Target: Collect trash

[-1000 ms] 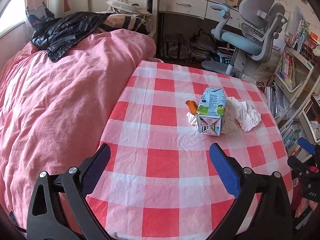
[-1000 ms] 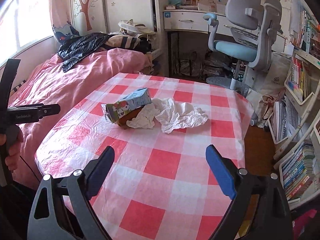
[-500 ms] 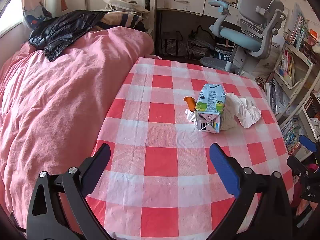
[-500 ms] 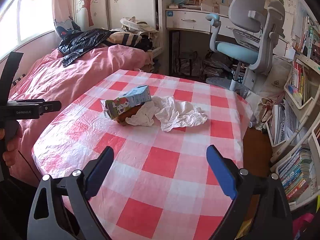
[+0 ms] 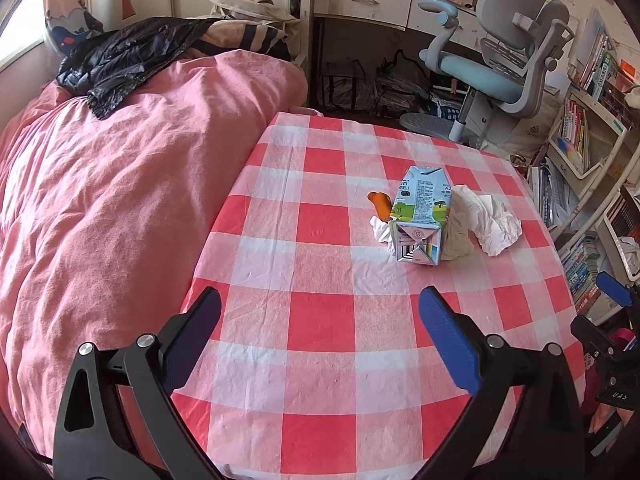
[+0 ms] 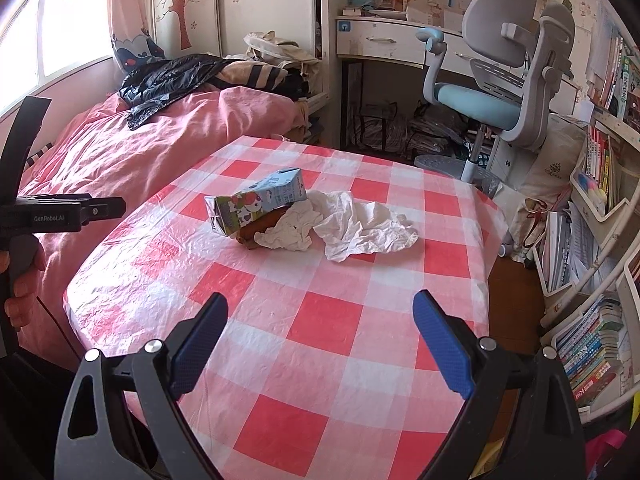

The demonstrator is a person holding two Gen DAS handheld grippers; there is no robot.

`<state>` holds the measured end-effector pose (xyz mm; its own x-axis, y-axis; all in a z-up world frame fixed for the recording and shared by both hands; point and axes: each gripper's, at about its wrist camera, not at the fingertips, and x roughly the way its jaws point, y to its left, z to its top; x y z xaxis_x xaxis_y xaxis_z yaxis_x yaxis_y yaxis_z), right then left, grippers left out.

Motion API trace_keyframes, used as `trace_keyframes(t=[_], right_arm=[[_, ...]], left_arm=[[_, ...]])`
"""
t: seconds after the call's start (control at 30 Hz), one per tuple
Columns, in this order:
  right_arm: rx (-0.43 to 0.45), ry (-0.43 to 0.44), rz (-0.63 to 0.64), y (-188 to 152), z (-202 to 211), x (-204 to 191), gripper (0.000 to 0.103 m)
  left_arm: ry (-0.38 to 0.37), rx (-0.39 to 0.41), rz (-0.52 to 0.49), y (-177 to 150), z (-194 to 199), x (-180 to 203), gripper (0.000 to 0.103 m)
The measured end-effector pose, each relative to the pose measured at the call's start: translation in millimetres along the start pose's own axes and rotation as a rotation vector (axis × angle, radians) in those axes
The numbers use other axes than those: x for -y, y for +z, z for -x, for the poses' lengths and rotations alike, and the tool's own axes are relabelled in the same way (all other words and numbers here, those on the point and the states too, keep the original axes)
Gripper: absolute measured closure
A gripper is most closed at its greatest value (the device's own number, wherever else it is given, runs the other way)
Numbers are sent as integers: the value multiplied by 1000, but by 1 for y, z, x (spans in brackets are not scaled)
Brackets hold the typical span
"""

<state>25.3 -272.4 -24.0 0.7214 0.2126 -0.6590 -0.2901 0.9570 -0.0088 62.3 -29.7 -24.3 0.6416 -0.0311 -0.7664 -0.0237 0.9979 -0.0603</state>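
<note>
A light blue milk carton lies on its side on the red-and-white checked table, resting on crumpled white tissues and an orange-brown scrap. In the right wrist view the carton, the tissues and the brown scrap sit mid-table. My left gripper is open and empty above the near table edge, short of the pile. My right gripper is open and empty over the table's near side, also apart from the trash.
A bed with a pink duvet and a black jacket adjoins the table's left side. A grey-blue desk chair and a white desk stand behind. Bookshelves line the right.
Both grippers have tilted and shifted slightly, so the table and trash sit a little differently in view. Both stay open and empty. The trash has not moved.
</note>
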Motion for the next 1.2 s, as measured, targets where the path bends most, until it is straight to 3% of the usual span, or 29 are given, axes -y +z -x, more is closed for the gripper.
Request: trace_keyframes(t=[0.73,1.07,1.2], right_arm=[[0,0,21,0,-1,-6,13],[36,33,34,1,9,-6,13],[59,69,1,2,15,0,13]], left_arm=[[-13,7,14,0,1,-3,8],[-109,14,55,16,-16,-10,8],[-145,6,26,29,-35,9,8]])
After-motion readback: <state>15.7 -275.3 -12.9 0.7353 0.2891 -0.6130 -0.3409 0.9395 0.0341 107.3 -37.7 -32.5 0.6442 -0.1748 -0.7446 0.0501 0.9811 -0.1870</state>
